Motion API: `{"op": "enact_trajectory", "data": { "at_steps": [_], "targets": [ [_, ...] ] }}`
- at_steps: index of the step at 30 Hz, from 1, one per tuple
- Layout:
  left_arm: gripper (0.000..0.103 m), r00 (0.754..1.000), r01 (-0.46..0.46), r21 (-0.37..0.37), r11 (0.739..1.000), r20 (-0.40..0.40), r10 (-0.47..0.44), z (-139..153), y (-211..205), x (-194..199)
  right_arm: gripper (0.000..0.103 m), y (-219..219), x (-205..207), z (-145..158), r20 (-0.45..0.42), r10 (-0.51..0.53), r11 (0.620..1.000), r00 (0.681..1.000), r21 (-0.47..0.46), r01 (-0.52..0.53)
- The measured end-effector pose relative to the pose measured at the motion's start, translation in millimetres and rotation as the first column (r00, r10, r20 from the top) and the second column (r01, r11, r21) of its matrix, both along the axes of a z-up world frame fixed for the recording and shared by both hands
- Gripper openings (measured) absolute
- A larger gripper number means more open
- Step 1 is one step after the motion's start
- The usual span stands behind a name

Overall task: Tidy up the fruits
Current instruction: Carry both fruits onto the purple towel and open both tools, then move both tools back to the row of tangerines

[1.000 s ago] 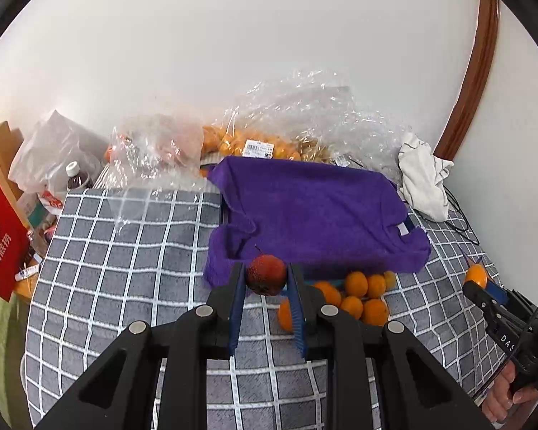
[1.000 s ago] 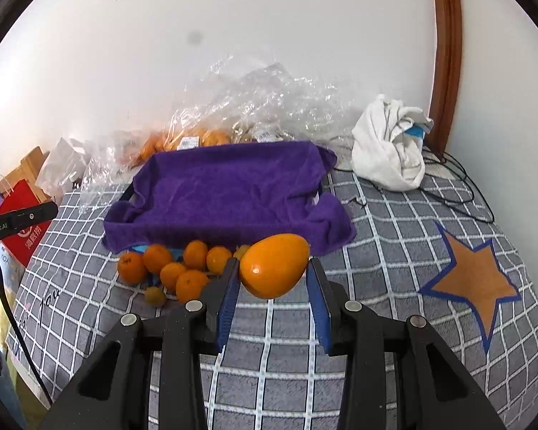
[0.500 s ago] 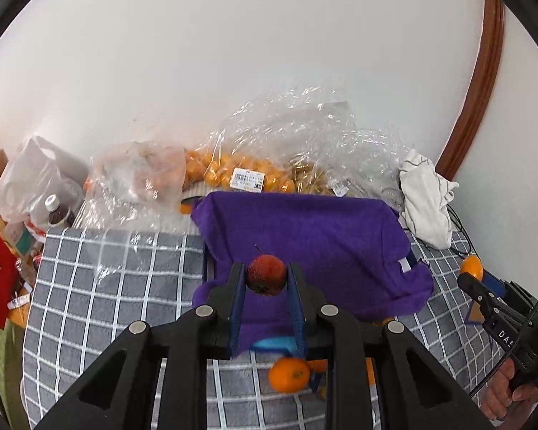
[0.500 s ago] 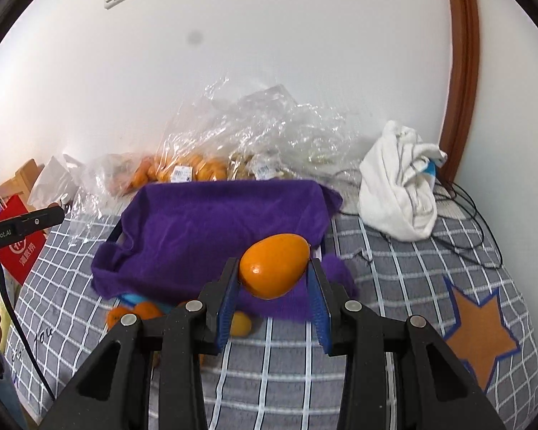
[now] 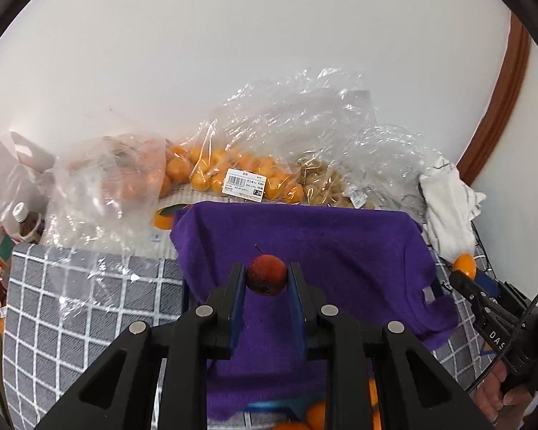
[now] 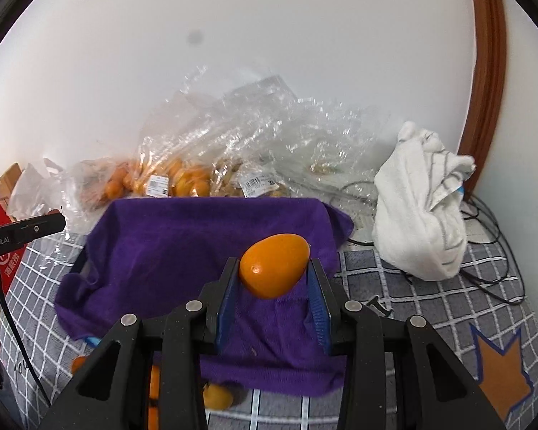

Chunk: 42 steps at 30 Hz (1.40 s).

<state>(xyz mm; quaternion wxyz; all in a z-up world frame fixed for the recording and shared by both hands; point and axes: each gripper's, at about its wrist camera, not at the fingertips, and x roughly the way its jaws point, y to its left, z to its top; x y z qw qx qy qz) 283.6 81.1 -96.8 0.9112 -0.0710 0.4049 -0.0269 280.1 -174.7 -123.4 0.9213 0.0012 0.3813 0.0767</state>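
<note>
Holding a small red fruit (image 5: 266, 274), the left hand-held gripper (image 5: 265, 279) hangs over the purple towel (image 5: 340, 251) at frame centre; the right hand-held gripper (image 6: 273, 279) clamps an egg-shaped orange fruit (image 6: 274, 266), long axis tilted up-right, above the towel's right part, so both seem equally near.

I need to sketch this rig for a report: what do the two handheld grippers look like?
Both grippers, left and right, are matte black plastic with silver rivets and ribbed blue finger pads. White lettering marks their sides, and a black cable trails from the left one.

both tools (image 5: 266, 279) (image 6: 274, 276) raised, each clamped on something.
</note>
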Motion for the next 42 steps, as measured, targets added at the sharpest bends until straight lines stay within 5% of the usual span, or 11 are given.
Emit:
{"op": "enact_trajectory", "data": {
  "at_steps": [15, 27, 33, 37, 42],
  "targets": [
    [0.022, 0.991, 0.018, 0.049, 0.999, -0.133, -0.011, -70, -12, 45, 0.038, 2, 41, -70, -0.122, -0.002, 1.000, 0.993, -0.027, -0.001],
    [0.022, 0.985, 0.027, 0.076, 0.997, -0.172, -0.013, -80, -15, 54, 0.038, 3, 39, -75, -0.111, 0.012, 1.000, 0.994, -0.024, -0.015],
    [0.023, 0.977, 0.036, 0.057, 0.998, -0.213, -0.023, -84, -14, 59, 0.057, 7, 30, -73, -0.085, 0.026, 1.000, 0.996, -0.013, -0.028],
    [0.043, 0.978, 0.033, 0.054, 0.998, -0.207, -0.021, -75, -14, 57, 0.064, 12, 22, -64, -0.070, 0.016, 0.998, 0.997, -0.058, -0.020],
    [0.047, 0.989, 0.019, 0.055, 0.998, -0.147, -0.011, -53, -12, 47, 0.072, 11, 1, -34, -0.027, -0.005, 0.997, 1.000, -0.076, 0.003]
  ]
}}
